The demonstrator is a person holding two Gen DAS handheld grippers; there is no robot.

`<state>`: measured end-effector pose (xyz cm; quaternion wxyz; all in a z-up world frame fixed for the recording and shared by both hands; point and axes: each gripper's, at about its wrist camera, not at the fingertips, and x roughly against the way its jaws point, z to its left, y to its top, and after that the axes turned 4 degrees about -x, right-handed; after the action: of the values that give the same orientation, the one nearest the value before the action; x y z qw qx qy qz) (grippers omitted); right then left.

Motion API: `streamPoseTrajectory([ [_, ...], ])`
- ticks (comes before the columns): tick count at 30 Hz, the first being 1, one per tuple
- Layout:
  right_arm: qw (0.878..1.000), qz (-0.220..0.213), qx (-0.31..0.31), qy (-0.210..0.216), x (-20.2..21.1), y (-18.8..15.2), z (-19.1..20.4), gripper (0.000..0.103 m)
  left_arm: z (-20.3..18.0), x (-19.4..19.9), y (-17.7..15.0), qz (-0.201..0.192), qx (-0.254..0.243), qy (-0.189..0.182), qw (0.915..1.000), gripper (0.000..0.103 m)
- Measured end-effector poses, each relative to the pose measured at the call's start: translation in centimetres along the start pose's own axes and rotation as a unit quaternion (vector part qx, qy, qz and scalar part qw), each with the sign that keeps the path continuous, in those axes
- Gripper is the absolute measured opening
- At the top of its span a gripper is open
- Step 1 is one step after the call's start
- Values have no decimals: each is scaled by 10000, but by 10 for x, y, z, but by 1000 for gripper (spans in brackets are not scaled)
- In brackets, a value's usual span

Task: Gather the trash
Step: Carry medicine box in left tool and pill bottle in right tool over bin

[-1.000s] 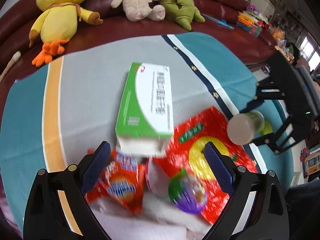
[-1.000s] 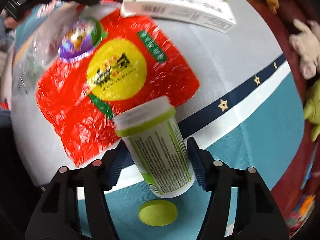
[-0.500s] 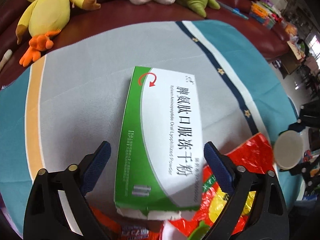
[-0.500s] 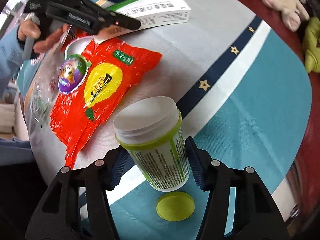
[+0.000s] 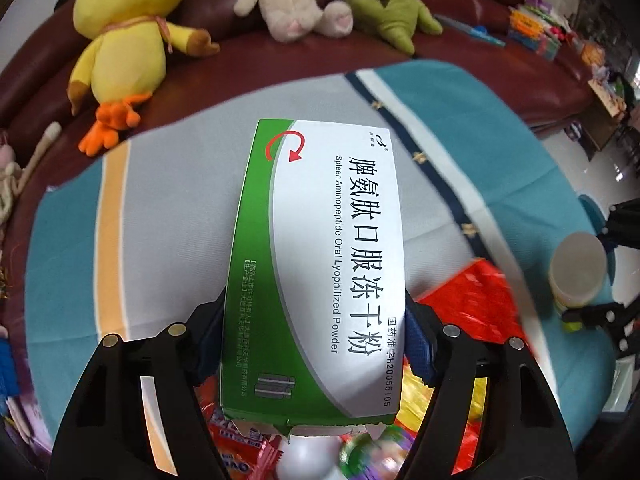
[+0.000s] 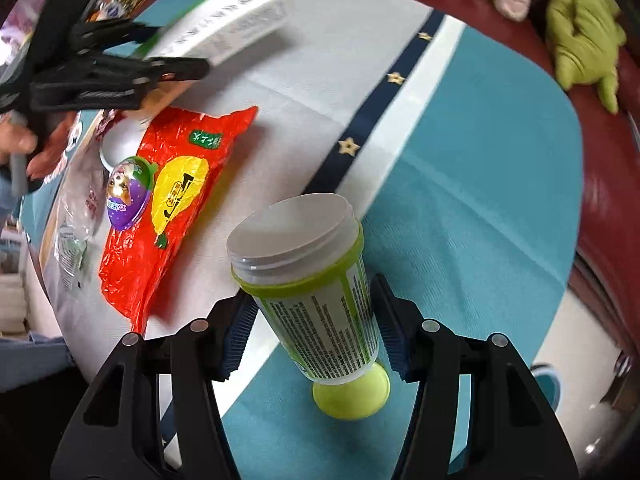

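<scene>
A green and white medicine box point(image 5: 320, 260) lies lengthwise between the fingers of my left gripper point(image 5: 314, 316). Its jaws are closing and the blue pads touch both long sides. In the right wrist view the box point(image 6: 228, 20) is tilted off the cloth in the left gripper point(image 6: 160, 68). My right gripper point(image 6: 312, 312) is shut on a green-labelled plastic cup point(image 6: 316, 280) with a white top, held above its green lid point(image 6: 352, 396). A red foil wrapper point(image 6: 172, 200) and a purple egg-shaped capsule point(image 6: 128, 192) lie on the table.
The tablecloth point(image 5: 168, 208) is grey and teal with an orange stripe. A yellow duck plush point(image 5: 124, 36), a beige plush point(image 5: 292, 0) and a green plush point(image 5: 380, 4) sit on the dark red sofa behind. A clear plastic bag point(image 6: 76, 216) lies by the wrapper.
My left gripper moved forward over the medicine box and its jaws narrowed onto the box's sides. My right gripper rolled and shifted with the cup still in it.
</scene>
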<state>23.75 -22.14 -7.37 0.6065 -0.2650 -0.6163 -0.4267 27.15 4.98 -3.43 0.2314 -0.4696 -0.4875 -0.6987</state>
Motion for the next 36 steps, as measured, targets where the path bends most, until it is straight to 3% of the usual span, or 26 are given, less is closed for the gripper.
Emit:
streamPoseTrajectory([
  [6,9986,-344,-404,-9,32,-25,0,54,-36,39,-9,-246,-36,-69,9997,73],
  [15,9859,-976,-1359,25,71,-98,-36,54,-122,72,-14,-495,-301,-621,9964,73],
  [19,9733,-1238,-1935,-14,84,-135,-73,54,-172,72,-8,-492,-571,-870,9934,73],
  [27,9363,-1461,-3183,-256,101,-228,-163,54,-291,42,17,-281,-1194,-1438,9820,73],
  [36,9061,-1470,-3958,-282,91,-301,-229,54,-405,-3,36,163,-1802,-1752,9678,73],
])
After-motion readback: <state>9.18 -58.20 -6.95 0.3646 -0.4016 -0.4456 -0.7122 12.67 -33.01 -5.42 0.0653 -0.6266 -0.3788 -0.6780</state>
